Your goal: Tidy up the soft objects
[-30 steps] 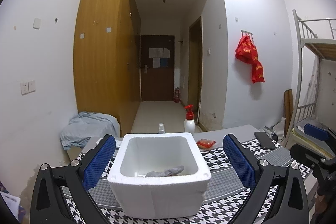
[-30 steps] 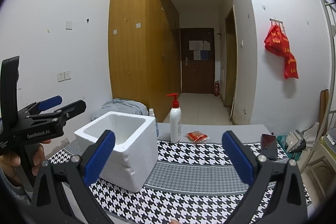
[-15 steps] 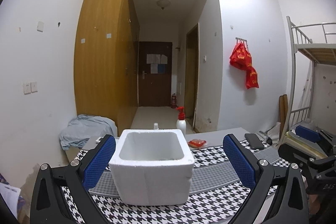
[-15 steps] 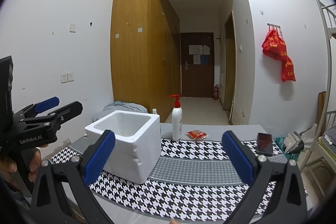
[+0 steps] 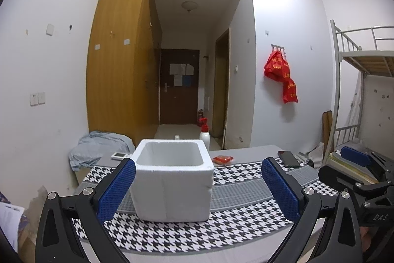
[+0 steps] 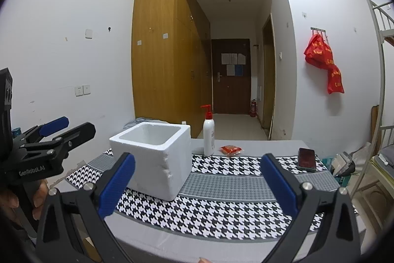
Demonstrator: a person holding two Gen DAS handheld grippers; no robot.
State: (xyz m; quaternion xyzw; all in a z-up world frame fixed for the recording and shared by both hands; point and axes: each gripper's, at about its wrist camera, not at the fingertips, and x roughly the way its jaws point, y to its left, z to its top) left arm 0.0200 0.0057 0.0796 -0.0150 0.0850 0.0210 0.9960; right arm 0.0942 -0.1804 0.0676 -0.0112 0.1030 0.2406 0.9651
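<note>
Foam box (image 5: 172, 186) between spread fingers (image 5: 115, 191)

Right tongs (image 6: 197, 186) open, empty; foam box (image 6: 157, 154) on houndstooth cloth (image 6: 221, 203).

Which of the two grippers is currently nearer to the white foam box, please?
Left. The left gripper sits open straight in front of the white foam box, which fills the space between its fingers. The right gripper, also open, is off to the box's right.

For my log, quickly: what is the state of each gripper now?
Left gripper: open, holding nothing, white foam box in front.
Right gripper: open, holding nothing.
</note>
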